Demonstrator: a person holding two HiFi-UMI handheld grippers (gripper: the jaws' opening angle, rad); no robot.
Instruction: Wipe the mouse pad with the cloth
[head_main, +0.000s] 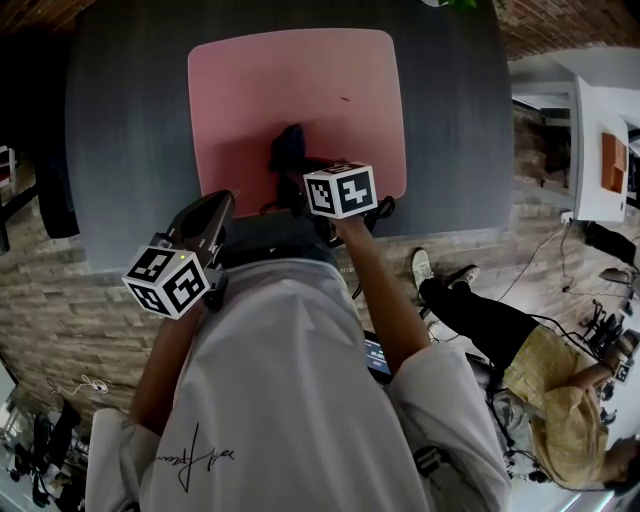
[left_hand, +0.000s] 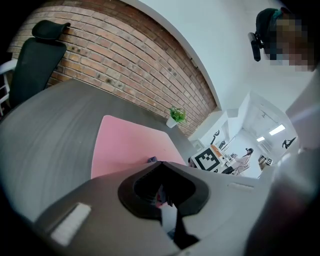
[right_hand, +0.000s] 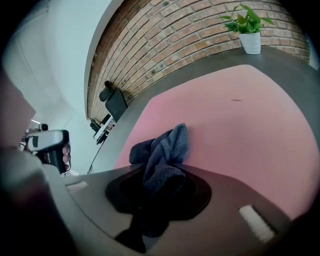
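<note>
A pink mouse pad (head_main: 300, 90) lies on the dark grey table (head_main: 130, 120). A dark blue cloth (head_main: 288, 148) sits bunched on the pad near its front edge. My right gripper (head_main: 297, 172) reaches over that edge and is shut on the cloth. In the right gripper view the cloth (right_hand: 162, 147) bulges out from between the jaws of the right gripper (right_hand: 160, 185) onto the pad (right_hand: 240, 130). My left gripper (head_main: 222, 202) hovers at the table's front edge, left of the pad, jaws together and holding nothing. In the left gripper view, the left gripper (left_hand: 162, 192) points toward the pad (left_hand: 125, 145).
A small plant in a white pot (right_hand: 248, 30) stands at the table's far edge by the brick wall. A black office chair (left_hand: 35, 55) is beyond the table's left side. A seated person (head_main: 540, 370) and a white cabinet (head_main: 600, 150) are to my right.
</note>
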